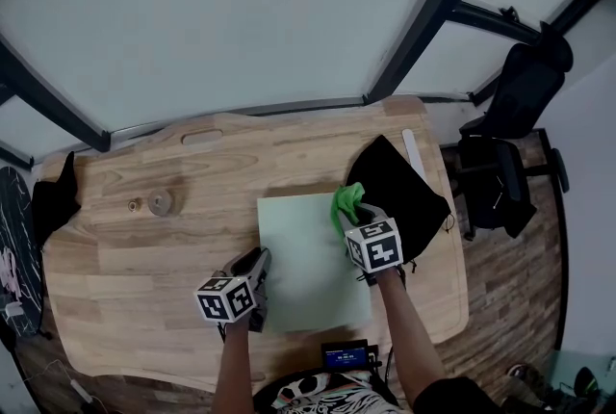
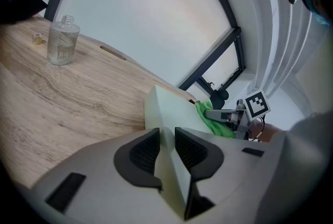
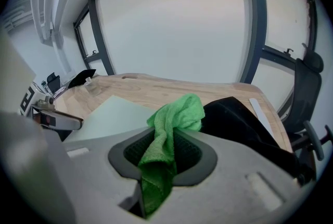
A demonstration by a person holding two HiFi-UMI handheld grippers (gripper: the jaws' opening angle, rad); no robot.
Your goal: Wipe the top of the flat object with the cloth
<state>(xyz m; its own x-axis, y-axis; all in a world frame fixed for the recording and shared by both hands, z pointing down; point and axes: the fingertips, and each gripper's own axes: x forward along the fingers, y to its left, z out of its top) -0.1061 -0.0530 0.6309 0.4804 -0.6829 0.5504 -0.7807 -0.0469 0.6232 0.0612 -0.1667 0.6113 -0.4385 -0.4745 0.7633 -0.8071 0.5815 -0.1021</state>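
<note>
L tongs (image 2: 167, 138) are clamping edge of stiff-looking pale green flat board (image 1: 310, 253); R tongs (image 3: 165, 149) are pinching soft bright green microfibre cloth (image 3: 177, 113), prob light, floppy.

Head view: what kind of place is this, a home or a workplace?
Probably an office or workroom: a wooden desk, a black office chair beside it, and large dark-framed windows behind.

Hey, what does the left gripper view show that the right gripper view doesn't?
Left only: the left gripper clamped on the edge of the pale green board. Right only: the black bag and a white strip beside it. Both: the board, the green cloth shut in the right gripper, and the wooden table.
</note>
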